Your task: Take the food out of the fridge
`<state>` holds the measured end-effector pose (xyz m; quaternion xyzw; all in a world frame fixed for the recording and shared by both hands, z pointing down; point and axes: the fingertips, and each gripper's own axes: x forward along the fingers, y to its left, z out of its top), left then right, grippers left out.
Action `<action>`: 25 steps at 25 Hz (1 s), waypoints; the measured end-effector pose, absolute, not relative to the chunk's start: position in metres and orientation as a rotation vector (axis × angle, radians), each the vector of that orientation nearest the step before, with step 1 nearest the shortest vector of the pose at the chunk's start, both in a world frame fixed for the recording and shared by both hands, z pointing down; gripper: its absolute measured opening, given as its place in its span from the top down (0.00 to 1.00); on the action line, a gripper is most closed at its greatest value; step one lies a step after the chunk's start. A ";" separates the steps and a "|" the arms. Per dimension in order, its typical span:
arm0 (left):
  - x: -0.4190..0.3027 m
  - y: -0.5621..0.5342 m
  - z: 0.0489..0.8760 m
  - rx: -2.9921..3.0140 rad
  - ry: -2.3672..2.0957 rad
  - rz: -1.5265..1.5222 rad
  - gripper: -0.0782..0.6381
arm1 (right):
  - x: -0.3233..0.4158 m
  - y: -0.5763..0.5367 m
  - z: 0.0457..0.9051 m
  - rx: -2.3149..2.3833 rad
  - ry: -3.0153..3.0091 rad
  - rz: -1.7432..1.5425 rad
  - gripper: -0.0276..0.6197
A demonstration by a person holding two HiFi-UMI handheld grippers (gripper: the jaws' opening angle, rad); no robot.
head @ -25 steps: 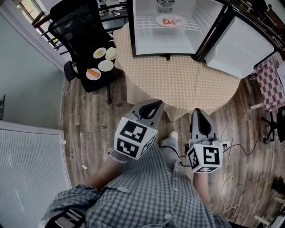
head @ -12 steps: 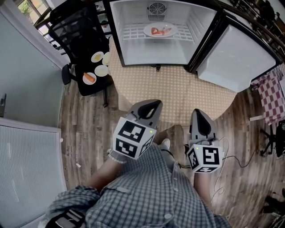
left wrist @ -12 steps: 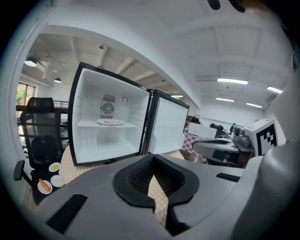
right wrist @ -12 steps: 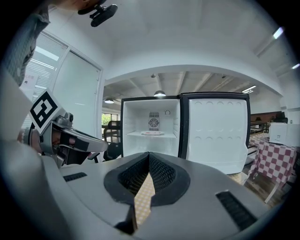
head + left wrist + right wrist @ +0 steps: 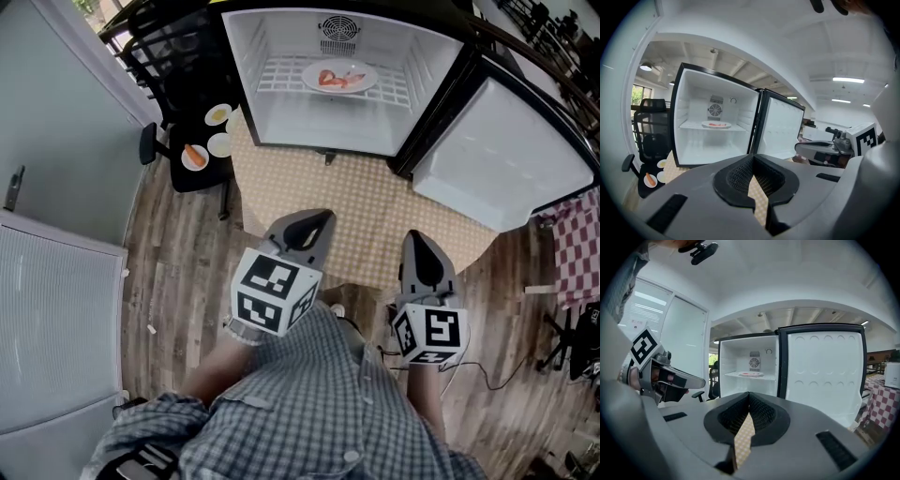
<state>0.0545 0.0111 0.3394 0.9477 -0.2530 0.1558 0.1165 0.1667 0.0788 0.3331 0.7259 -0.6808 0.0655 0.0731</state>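
food (image 5: 331, 78) on fridge (image 5: 251, 84) shelf, well beyond left gripper (image 5: 322, 219), right gripper (image 5: 418, 240); jaws together, empty.

No words, numbers or brand names can be read anywhere in these views.

The nearest things to signs are the square black-and-white markers. One set is on the left marker cube (image 5: 272, 292), which is part of the left gripper (image 5: 317, 221). Another set is on the right marker cube (image 5: 431, 336), part of the right gripper (image 5: 419, 240). They are blocky coded patterns, not letters or digits.

In the right gripper view a small notice (image 5: 633, 323) with faint reddish print sits on the pale wall panel (image 5: 656, 333) at the left. Its print is too small and blurred to make out.
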 end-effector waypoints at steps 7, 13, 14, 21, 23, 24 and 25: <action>0.071 0.003 0.333 2.756 -0.887 0.450 0.88 | 0.193 0.062 0.333 2.125 -2.122 0.199 0.94; 0.072 -0.004 0.330 2.732 -0.967 0.453 0.88 | 0.192 0.046 0.329 2.044 -2.217 0.202 0.94; 0.071 -0.005 0.330 2.725 -0.969 0.451 0.88 | 0.190 0.043 0.329 2.037 -2.229 0.204 0.94; 0.071 -0.021 0.333 2.710 -0.975 0.478 0.88 | 0.192 0.025 0.339 2.015 -2.245 0.252 0.94; 0.075 -0.030 0.333 2.707 -0.965 0.471 0.88 | 0.198 0.019 0.341 2.025 -2.237 0.267 0.94; 0.077 -0.035 0.334 2.708 -0.957 0.470 0.88 | 0.201 0.016 0.342 2.024 -2.232 0.275 0.94; 0.079 -0.039 0.334 2.710 -0.951 0.472 0.88 | 0.202 0.014 0.344 2.019 -2.225 0.287 0.94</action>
